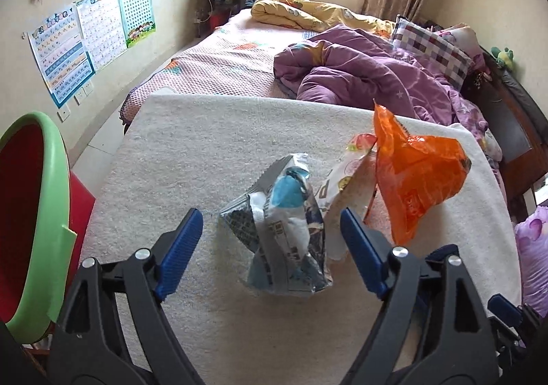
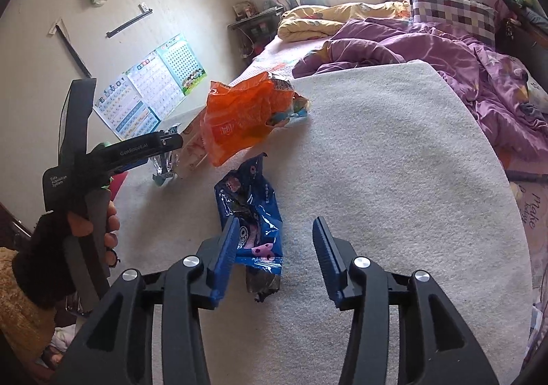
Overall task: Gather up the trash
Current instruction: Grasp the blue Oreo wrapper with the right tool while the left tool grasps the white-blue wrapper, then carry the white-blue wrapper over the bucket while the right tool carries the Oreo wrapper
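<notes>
A crumpled silver and blue wrapper (image 1: pixel 287 231) lies on the white mat (image 1: pixel 205 152), between the fingers of my left gripper (image 1: pixel 270 214). That gripper is open and its pads stand clear of the wrapper. Right of it an orange plastic bag (image 1: pixel 418 176) stands up, with a white snack packet (image 1: pixel 342 176) against it. In the right wrist view a blue snack wrapper (image 2: pixel 253 224) lies flat on the mat (image 2: pixel 394 162). My right gripper (image 2: pixel 276 220) is open just over its near end, the left finger overlapping it. The orange bag (image 2: pixel 239 121) lies farther back.
A red bin with a green rim (image 1: pixel 51 179) stands at the mat's left edge. Behind the mat the bed holds a purple duvet (image 1: pixel 359 77) and a yellow quilt (image 1: pixel 308 8). A hand (image 2: pixel 109 231) holds the left gripper (image 2: pixel 173 145) beside the silver wrapper (image 2: pixel 166 162).
</notes>
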A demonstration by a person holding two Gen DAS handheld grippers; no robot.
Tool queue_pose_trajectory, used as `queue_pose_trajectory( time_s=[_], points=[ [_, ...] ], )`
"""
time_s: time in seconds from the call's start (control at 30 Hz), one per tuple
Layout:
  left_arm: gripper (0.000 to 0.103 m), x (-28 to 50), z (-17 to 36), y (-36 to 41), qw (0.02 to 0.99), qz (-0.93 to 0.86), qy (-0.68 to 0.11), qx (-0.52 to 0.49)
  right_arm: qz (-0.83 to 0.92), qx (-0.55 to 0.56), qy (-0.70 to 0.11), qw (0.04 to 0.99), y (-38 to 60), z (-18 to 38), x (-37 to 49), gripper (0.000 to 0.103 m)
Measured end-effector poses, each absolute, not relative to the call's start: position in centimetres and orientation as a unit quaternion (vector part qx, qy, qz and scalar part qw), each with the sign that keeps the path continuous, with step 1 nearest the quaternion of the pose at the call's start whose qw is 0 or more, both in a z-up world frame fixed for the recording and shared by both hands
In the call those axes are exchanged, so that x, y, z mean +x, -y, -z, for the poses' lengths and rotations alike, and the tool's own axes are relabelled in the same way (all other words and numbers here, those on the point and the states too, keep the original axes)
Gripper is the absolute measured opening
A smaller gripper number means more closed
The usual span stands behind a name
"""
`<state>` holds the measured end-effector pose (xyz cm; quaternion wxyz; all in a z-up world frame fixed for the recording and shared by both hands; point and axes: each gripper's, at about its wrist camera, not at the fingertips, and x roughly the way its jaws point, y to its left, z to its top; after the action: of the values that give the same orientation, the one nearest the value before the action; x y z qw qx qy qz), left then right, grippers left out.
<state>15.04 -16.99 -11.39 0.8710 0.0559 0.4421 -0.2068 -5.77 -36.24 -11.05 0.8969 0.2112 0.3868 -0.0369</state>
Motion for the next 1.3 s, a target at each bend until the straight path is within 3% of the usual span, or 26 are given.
queue_pose_trajectory(
  time_s=[0.07, 0.17, 0.27, 0.37, 0.47, 0.57, 0.87, 0.9, 0.93, 1.0, 1.3],
  points=[
    [0.078, 15.2, 11.6, 16.8, 0.866, 0.205, -0.453, 0.052, 0.037, 0.212, -0.387, 0.897, 36.3, 11.0, -5.6, 0.045],
    [0.058, 15.6, 11.7, 16.2, 0.858, 0.213, -0.467, 0.035, 0.038, 0.214, -0.386, 0.897, 36.5, 11.0, -5.4, 0.045],
    [0.030, 15.2, 11.1, 16.2, 0.858, 0.227, -0.459, 0.039, 0.039, 0.214, -0.386, 0.897, 36.5, 10.9, -5.2, 0.045],
    [0.021, 14.5, 10.5, 16.4, 0.862, 0.232, -0.448, 0.052, 0.039, 0.213, -0.386, 0.897, 36.3, 10.8, -5.0, 0.045],
    [0.020, 13.8, 10.0, 15.7, 0.861, 0.239, -0.447, 0.039, 0.039, 0.212, -0.386, 0.897, 36.1, 10.7, -5.0, 0.045],
    [0.020, 12.9, 9.4, 14.9, 0.862, 0.244, -0.444, 0.028, 0.038, 0.212, -0.388, 0.896, 36.0, 10.7, -4.8, 0.052],
    [0.020, 9.5, 8.1, 11.9, 0.854, 0.252, -0.455, -0.010, 0.040, 0.221, -0.418, 0.881, 35.1, 12.1, -3.9, 0.052],
    [0.020, 8.9, 8.0, 11.8, 0.855, 0.254, -0.452, -0.006, 0.038, 0.224, -0.424, 0.877, 35.0, 12.4, -3.8, 0.047],
    [0.020, 8.2, 7.9, 11.8, 0.856, 0.255, -0.449, 0.001, 0.038, 0.228, -0.427, 0.874, 34.9, 12.7, -3.7, 0.033],
    [0.020, 7.3, 7.8, 11.5, 0.857, 0.259, -0.447, 0.003, 0.037, 0.232, -0.430, 0.871, 34.7, 12.9, -3.6, 0.019],
    [0.020, 5.8, 6.8, 9.5, 0.864, 0.263, -0.429, 0.010, 0.012, 0.228, -0.374, 0.899, 32.1, 8.8, -3.3, 0.017]
  ],
)
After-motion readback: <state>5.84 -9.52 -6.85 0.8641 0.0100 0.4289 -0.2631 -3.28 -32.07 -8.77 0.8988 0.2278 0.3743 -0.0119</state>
